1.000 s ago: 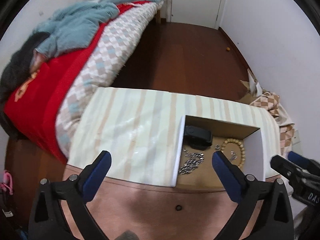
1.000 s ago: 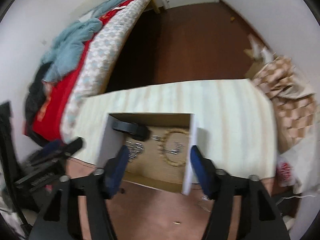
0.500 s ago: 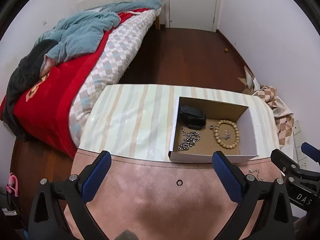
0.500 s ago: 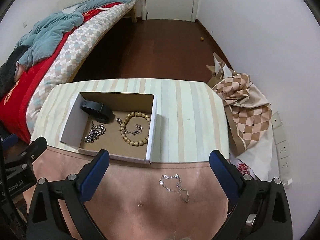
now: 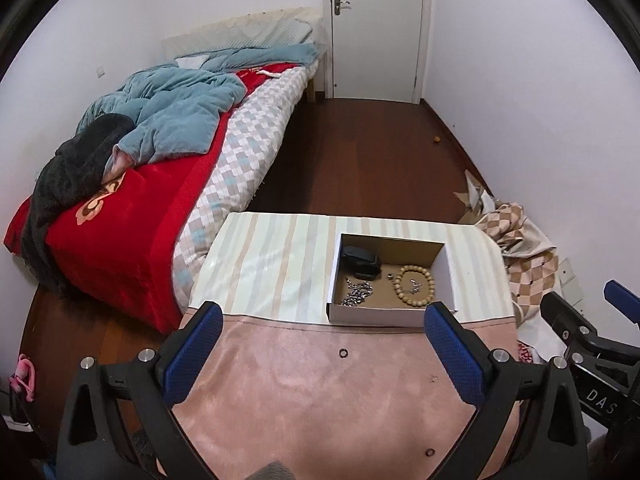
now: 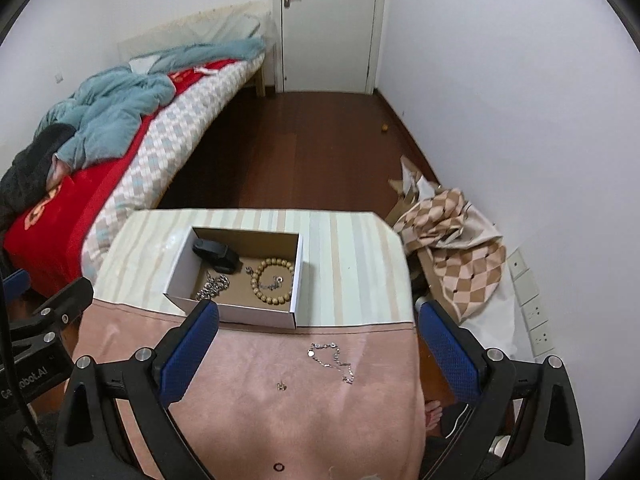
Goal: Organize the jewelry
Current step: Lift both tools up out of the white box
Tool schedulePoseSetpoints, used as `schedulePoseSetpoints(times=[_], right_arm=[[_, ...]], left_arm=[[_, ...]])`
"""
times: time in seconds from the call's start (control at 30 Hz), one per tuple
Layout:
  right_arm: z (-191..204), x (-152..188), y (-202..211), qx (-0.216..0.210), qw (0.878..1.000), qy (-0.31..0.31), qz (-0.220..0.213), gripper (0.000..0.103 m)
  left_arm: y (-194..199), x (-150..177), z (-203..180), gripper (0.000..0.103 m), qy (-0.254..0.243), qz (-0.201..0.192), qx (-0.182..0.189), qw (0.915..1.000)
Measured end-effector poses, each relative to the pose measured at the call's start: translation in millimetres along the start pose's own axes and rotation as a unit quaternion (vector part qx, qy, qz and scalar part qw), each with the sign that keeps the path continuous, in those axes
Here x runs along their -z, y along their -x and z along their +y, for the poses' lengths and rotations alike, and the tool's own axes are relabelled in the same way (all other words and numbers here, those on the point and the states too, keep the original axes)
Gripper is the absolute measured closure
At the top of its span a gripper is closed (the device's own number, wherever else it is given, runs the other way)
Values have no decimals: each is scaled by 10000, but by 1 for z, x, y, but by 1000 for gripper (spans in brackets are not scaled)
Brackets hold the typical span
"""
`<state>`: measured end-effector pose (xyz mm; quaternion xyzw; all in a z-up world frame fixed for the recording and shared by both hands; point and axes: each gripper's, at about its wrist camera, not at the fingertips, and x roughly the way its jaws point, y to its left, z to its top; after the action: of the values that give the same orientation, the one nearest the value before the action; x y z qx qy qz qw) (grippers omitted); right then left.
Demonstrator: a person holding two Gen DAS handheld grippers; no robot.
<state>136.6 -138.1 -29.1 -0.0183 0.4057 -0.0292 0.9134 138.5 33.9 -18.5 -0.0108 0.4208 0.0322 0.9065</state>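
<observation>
Both grippers have pulled back and risen since the earlier frames, so the white box (image 6: 240, 280) now sits mid-frame. Left gripper (image 5: 324, 354) and right gripper (image 6: 320, 350): fingers spread wide, holding nothing. A silver chain (image 6: 332, 360) lies on the pink mat (image 6: 280, 420), lower centre; the bead bracelet (image 6: 275, 286) rests inside the box.

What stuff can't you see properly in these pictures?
- Small silver piece on the pink mat, right wrist view: too tiny to name.
- Silver chain: missing from the left wrist view, hidden by that gripper's finger.
- Dark ring: near the bottom edge, too small to identify.
- Black item in the box: too dark to identify.
</observation>
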Motion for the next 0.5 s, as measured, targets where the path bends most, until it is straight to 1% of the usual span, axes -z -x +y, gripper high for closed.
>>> schedulePoseSetpoints(times=[0.17, 0.27, 0.33, 0.4, 0.5], right_arm=[[-3, -1, 40, 15, 9997, -32, -252, 2], [-3, 0, 57, -8, 9994, -40, -333, 2], [-4, 0, 66, -39, 9993, -65, -373, 2], [-5, -1, 73, -73, 9991, -77, -400, 2], [-9, 0, 76, -191, 9990, -154, -380, 2]], left_arm=[[27, 2, 2, 0, 21, -145, 5, 9999], [36, 3, 3, 0, 52, -173, 28, 9998], [42, 2, 2, 0, 33, -186, 55, 9998], [46, 3, 1, 0, 34, -179, -14, 9998], [44, 4, 2, 0, 109, -217, 13, 9997]])
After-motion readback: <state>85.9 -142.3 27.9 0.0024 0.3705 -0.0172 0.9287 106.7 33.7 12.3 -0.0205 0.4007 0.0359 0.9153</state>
